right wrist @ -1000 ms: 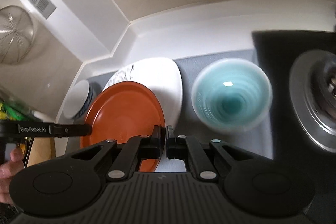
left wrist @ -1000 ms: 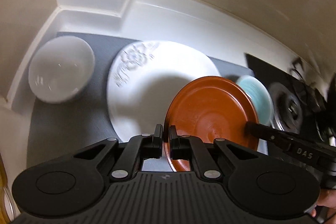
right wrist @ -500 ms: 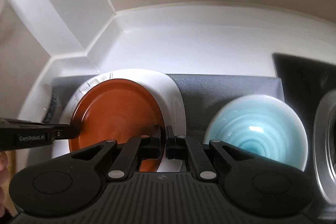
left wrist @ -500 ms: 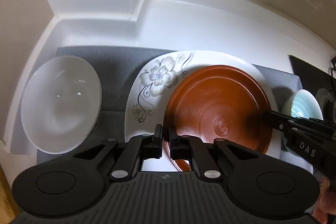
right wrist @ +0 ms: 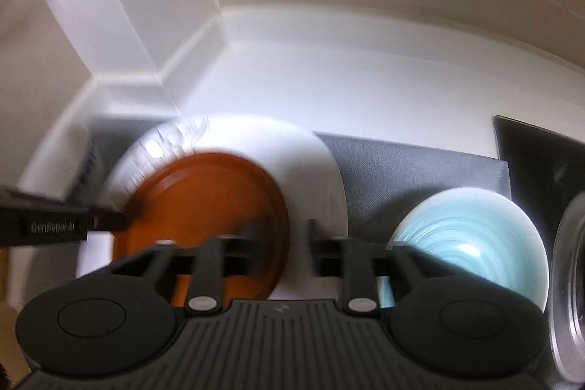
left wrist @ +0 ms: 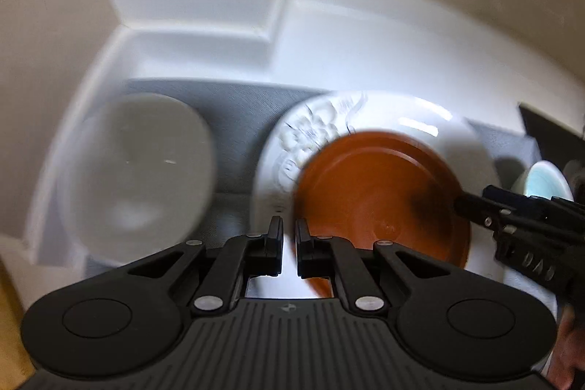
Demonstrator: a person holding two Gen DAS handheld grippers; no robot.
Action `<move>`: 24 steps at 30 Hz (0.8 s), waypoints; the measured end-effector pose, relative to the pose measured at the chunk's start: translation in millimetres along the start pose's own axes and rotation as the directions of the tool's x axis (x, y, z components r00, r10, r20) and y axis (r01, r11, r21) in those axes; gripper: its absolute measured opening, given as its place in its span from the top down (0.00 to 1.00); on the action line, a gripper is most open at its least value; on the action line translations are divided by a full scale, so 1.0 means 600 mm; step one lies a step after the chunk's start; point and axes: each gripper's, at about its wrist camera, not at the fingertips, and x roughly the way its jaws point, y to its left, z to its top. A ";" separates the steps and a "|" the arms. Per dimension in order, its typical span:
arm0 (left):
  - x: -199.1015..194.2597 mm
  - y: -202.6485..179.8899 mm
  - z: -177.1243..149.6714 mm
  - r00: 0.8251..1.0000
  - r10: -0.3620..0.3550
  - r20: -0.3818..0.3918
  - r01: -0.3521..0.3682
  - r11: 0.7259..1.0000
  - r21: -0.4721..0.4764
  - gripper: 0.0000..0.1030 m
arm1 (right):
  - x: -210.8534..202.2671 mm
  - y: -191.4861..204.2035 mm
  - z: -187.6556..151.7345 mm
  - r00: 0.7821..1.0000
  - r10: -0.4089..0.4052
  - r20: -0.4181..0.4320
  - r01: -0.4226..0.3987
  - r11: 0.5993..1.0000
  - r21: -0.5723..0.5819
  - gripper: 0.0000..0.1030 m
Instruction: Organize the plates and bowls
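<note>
Two plates and two bowls sit on one grey mat [right wrist: 420, 167]. The plates are stacked: an orange plate [left wrist: 380, 192] lies flat on a larger white plate [left wrist: 413, 119] with a flower pattern, both near the middle of the mat. A white bowl [left wrist: 139, 170] stands at about nine o'clock from the stack in the left wrist view, apart from it. A light blue bowl [right wrist: 471, 243] stands at about three o'clock from the stack in the right wrist view, also apart.

A second ago the orange plate was held tilted above the white plate, gripped at both edges. Now it lies level on it, toward the white plate's near side, leaving the flower pattern at eleven o'clock uncovered. Both plates are round, so neither has a long axis; both face up.

The left gripper [left wrist: 289, 236] has its jaws nearly together, with a thin slit between them; the orange plate's near edge sits by the right-hand finger, and whether it is pinched cannot be told. The right gripper [right wrist: 281, 236] was clamped on the plate's edge half a second ago; its jaws are now opening, blurred, with the plate's rim between them and the pads clear of it. In the left wrist view the right gripper reaches in from three o'clock, its tips at the plate's rim.
</note>
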 end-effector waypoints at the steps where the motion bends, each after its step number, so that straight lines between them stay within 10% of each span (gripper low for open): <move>1: -0.023 0.016 -0.008 0.999 -0.013 0.039 0.014 1.000 -0.011 0.90 | -0.010 -0.001 0.003 1.000 0.013 0.012 -0.013 1.000 0.014 0.60; 9: -0.076 0.207 -0.052 0.989 0.010 0.147 0.043 0.935 -0.353 0.59 | -0.037 0.046 0.038 0.964 0.259 0.059 -0.262 0.964 0.046 0.60; 24: -0.020 0.247 -0.042 0.998 -0.013 0.054 0.038 0.876 -0.480 0.84 | 0.121 0.212 0.064 0.894 0.423 -0.149 -0.417 0.906 0.074 0.61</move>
